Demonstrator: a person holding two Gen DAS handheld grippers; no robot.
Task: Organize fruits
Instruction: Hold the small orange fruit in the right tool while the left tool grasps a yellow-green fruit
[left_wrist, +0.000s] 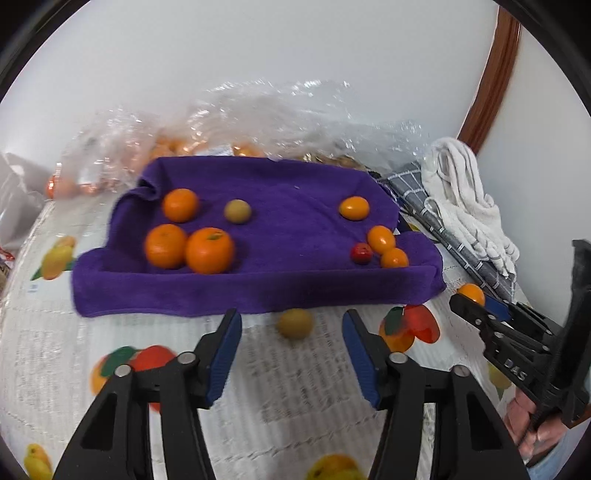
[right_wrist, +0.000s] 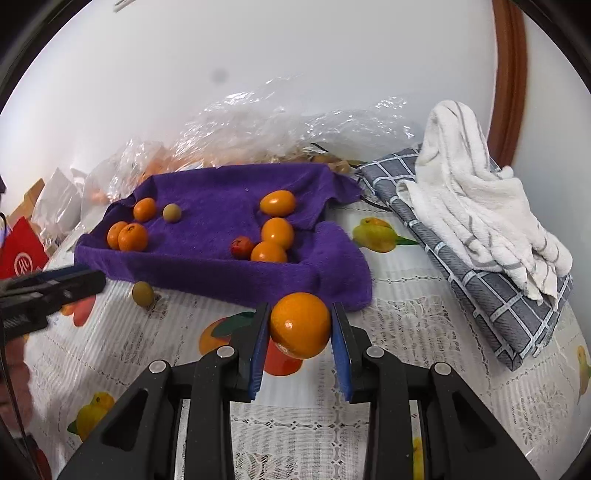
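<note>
Orange fruit (right_wrist: 300, 325) sits pinched in the right gripper (right_wrist: 300, 334), purple towel (right_wrist: 221, 266) at 11 o'clock.
Left gripper (left_wrist: 291, 332) spread wide around a greenish fruit (left_wrist: 294, 323); lift gently, release over the matching cluster.

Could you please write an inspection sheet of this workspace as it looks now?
Surface: table under a fruit-print cloth.
Job's things: purple towel holding several fruits; greenish fruit and orange fruit off it.
Clutter: plastic bags, checked cloth, white towel.
Grippers: left claw open; right claw closed on the orange fruit.
Cables: nothing seen.
Surroundings: white wall, brown frame.
</note>
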